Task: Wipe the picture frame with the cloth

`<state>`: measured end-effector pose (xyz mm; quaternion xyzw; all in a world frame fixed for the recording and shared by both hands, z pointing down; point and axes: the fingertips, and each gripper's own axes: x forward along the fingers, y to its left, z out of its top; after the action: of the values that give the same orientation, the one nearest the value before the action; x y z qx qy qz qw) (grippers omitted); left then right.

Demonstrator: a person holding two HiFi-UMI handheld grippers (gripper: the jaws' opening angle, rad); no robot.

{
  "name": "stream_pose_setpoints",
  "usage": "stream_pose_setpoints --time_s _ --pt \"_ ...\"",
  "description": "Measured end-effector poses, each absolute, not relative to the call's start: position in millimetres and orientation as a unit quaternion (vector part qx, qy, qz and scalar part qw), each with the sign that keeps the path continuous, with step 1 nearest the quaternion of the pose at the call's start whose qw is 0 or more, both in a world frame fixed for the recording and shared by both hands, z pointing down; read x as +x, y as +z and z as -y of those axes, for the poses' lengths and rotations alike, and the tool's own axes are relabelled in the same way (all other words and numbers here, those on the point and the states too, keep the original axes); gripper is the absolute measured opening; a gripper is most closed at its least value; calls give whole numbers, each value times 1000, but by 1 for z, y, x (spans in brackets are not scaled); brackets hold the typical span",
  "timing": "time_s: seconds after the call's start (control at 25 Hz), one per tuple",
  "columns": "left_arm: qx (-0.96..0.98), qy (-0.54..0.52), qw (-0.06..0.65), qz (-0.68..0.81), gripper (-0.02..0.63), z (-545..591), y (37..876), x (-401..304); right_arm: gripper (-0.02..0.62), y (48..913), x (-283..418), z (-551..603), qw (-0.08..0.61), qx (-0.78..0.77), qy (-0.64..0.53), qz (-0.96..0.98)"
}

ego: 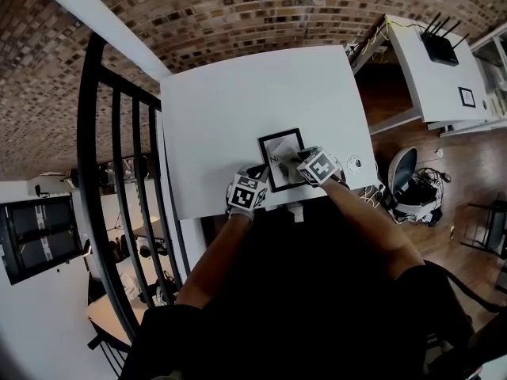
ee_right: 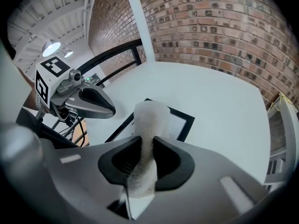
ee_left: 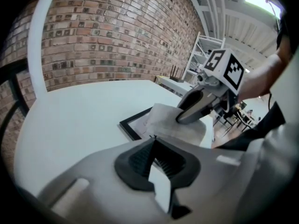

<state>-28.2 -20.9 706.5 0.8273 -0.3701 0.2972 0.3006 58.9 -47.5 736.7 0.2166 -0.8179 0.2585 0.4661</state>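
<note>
Cloth (ee_right: 149,118) being held down on the picture frame (ee_right: 180,123) by the right gripper (ego: 299,162).

The black-edged frame is being kept flat on the white surface (ego: 238,93), close to its near edge, and the pale cloth is being clamped between the right jaws, its free end bunched up and draped over the glass of the frame. The left gripper (ego: 253,172) is being held just beside the frame's left side, low over the surface, and its jaws are being kept together with nothing between them. Whether the left jaws are touching the frame is not being shown clearly. Both grippers are being carried close together, well inside the brick wall (ego: 238,14) behind the surface.
</note>
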Motion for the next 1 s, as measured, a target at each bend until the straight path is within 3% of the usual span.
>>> stream_pose_setpoints --time_s 0.4,0.68,1.0 --pt "828 296 302 370 0 22 705 -28 80 730 87 62 455 250 270 811" --pt "825 293 301 379 0 19 703 -32 80 699 38 37 417 207 275 841" --pt "821 297 303 381 0 8 705 -33 80 705 8 -8 426 164 281 844"
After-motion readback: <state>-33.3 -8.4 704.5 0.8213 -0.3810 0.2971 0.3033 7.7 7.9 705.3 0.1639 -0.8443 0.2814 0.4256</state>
